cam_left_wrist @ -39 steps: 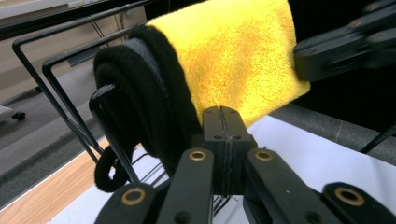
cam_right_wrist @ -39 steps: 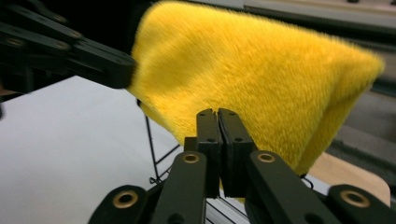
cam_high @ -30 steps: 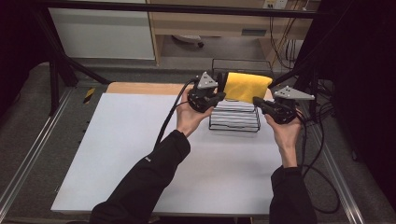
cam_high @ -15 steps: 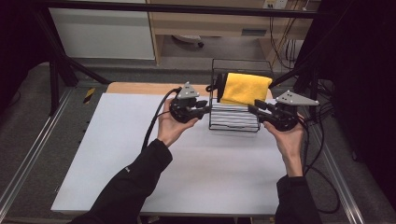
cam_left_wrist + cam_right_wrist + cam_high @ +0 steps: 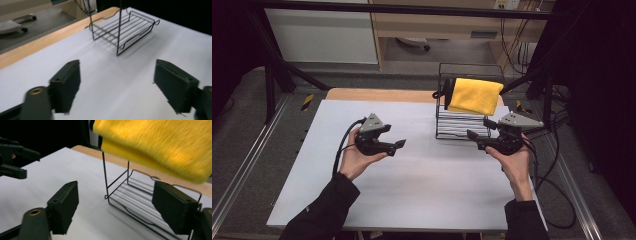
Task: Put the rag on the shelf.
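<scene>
Item: yellow cloth (image 5: 475,96), thick and fuzzy, folded and draped over the top bar of a black wire rack (image 5: 462,127) that stands at the far right of the white tabletop (image 5: 412,190). In my right gripper view the cloth (image 5: 160,147) hangs above and beyond my jaws, not between them, with the rack's (image 5: 130,202) thin-rod floor and upright posts just ahead. My right gripper (image 5: 476,135) sits beside the rack's front right corner, jaws spread wide, nothing in them. My left gripper (image 5: 398,145) is well apart from the rack, over bare table to its left, jaws likewise wide apart and empty; from there the rack (image 5: 122,30) shows farther off. Jaw pads: matte black, blocky. A pale wood edge (image 5: 377,95) borders the table's far side.
</scene>
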Available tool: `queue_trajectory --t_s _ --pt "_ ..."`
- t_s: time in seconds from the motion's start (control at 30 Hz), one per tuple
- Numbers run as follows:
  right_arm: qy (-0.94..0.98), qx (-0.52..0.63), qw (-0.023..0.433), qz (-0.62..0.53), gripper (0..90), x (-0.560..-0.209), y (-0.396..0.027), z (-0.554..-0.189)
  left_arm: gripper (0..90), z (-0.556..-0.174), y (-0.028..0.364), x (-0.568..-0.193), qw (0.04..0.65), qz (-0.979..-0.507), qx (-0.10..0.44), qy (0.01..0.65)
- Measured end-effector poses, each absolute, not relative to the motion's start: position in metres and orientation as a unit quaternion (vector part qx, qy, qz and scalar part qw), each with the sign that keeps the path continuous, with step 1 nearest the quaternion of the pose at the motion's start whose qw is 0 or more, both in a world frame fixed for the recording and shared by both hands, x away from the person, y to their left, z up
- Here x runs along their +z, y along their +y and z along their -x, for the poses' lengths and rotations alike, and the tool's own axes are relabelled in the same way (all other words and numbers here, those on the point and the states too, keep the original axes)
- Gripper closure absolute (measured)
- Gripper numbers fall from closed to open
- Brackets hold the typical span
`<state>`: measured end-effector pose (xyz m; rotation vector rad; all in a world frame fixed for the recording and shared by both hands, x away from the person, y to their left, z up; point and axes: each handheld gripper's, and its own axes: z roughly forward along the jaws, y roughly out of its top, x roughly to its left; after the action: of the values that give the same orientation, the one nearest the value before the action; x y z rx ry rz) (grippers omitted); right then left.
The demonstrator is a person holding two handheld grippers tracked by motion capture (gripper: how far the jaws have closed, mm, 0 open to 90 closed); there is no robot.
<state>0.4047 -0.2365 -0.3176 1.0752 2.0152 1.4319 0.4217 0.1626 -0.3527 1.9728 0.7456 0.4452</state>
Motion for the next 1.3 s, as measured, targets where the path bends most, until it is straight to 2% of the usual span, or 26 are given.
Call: queue_trajectory --t_s 0.17,0.53,0.77,1.3 --pt "0.737 0.51 0.195 -0.398 11.2 -0.34 -0.231 -0.402 10.8 -0.407 0.193 -0.375 0.455 -0.808 0.181 0.327" --pt "0.758 0.487 0.156 -0.405 1.2 -0.395 -0.233 -0.393 7.6 -0.385 0.24 -0.414 0.442 -0.799 0.17 0.37" --pt "0.772 0.472 0.138 -0.404 0.6 -0.424 -0.244 -0.382 7.5 -0.374 0.261 -0.434 0.432 -0.802 0.165 0.379" --pt "0.781 0.458 0.113 -0.409 0.6 -0.449 -0.259 -0.368 7.5 -0.361 0.28 -0.443 0.434 -0.801 0.166 0.377"
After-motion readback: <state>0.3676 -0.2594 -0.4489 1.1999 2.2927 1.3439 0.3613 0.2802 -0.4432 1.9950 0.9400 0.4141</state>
